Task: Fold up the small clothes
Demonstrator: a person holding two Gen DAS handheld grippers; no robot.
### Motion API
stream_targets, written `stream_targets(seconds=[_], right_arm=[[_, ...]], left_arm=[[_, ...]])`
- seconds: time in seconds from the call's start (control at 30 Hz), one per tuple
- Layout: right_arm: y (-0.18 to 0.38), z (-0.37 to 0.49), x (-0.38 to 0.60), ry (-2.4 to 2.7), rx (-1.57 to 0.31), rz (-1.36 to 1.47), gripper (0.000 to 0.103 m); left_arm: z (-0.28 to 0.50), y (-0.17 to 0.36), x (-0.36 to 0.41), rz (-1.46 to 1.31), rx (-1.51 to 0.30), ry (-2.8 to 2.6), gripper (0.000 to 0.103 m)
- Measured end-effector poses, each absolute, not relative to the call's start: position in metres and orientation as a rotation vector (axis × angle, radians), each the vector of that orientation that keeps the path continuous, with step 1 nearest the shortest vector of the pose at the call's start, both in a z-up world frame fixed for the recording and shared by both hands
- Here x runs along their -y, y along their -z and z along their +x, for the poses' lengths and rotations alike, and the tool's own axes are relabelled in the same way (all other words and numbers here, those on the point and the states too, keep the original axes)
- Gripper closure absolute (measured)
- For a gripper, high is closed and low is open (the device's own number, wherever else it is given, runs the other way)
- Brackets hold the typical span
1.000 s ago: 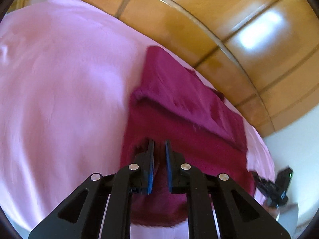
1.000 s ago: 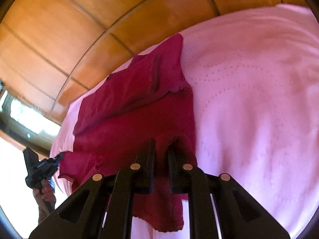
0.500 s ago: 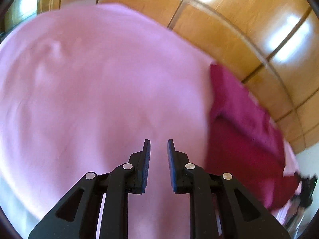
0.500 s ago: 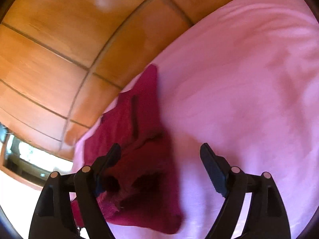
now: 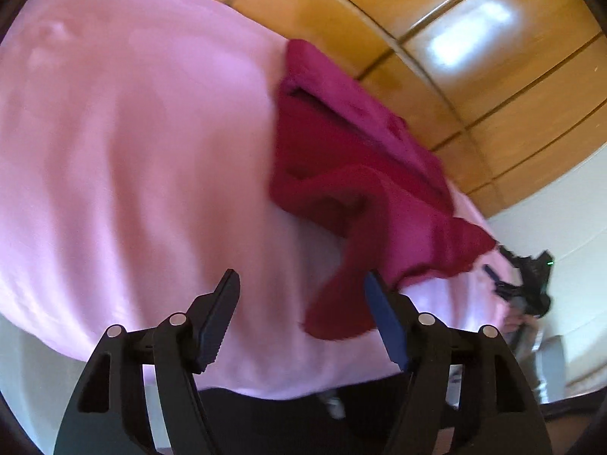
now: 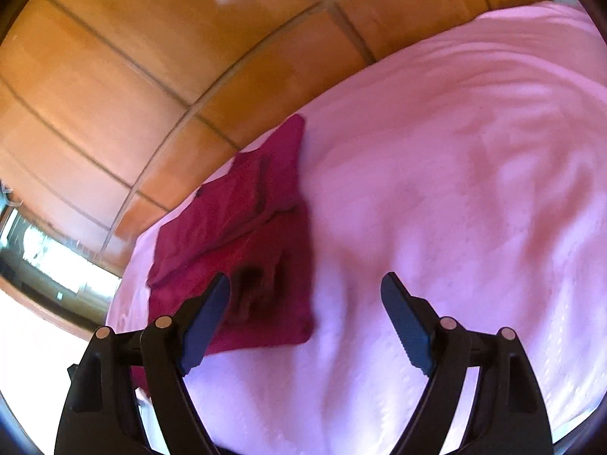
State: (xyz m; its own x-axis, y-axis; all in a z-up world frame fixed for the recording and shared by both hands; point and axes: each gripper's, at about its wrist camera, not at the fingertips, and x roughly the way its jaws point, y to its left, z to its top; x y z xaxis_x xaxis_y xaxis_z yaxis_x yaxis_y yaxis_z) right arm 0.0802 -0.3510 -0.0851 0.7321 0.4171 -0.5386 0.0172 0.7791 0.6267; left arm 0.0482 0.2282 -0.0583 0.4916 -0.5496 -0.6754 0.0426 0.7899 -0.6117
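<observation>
The red garment point(image 5: 341, 159) is lying partly folded on the pink bed point(image 5: 132, 151). Its loose flap is draped by the left claw point(image 5: 301, 303), spread wide, and could be snagged and unfolded. The right claw point(image 6: 305, 303), also spread, is being held low beside it.

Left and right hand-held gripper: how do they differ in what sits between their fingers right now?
The left hand-held gripper has a loose flap of the red garment hanging against its right finger; the right hand-held gripper has only the pink bedcover in its gap. In the right wrist view the garment lies beyond and partly behind that gripper's left finger. Both are wide open and grip nothing.
</observation>
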Motion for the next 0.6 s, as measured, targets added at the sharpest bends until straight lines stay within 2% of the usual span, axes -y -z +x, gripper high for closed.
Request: stream_targets(seconds=[0.17, 0.3, 0.4, 0.47, 0.5, 0.57, 0.6], right_arm=[[0.079, 0.092, 0.319, -0.304, -0.754, 0.57, 0.024], [0.076, 0.106, 0.29, -0.334, -0.788, 0.467, 0.033], [0.075, 0.117, 0.276, -0.373, -0.796, 0.441, 0.033], [0.075, 0.123, 0.268, -0.38, -0.803, 0.416, 0.039], [0.076, 0.128, 0.262, -0.388, -0.818, 0.395, 0.047], [0.076, 0.133, 0.251, -0.392, -0.838, 0.338, 0.061], [0.076, 0.135, 0.247, -0.398, -0.842, 0.32, 0.072]], left_arm=[[0.043, 0.06, -0.22, -0.612, -1.013, 0.461, 0.036], [0.045, 0.062, -0.21, -0.64, -1.014, 0.536, 0.036], [0.058, 0.063, -0.194, -0.631, -1.038, 0.594, 0.036], [0.067, 0.061, -0.182, -0.582, -1.039, 0.589, 0.037], [0.07, 0.062, -0.178, -0.555, -1.041, 0.584, 0.042], [0.079, 0.061, -0.159, -0.426, -1.067, 0.584, 0.086], [0.081, 0.06, -0.153, -0.364, -1.074, 0.586, 0.091]])
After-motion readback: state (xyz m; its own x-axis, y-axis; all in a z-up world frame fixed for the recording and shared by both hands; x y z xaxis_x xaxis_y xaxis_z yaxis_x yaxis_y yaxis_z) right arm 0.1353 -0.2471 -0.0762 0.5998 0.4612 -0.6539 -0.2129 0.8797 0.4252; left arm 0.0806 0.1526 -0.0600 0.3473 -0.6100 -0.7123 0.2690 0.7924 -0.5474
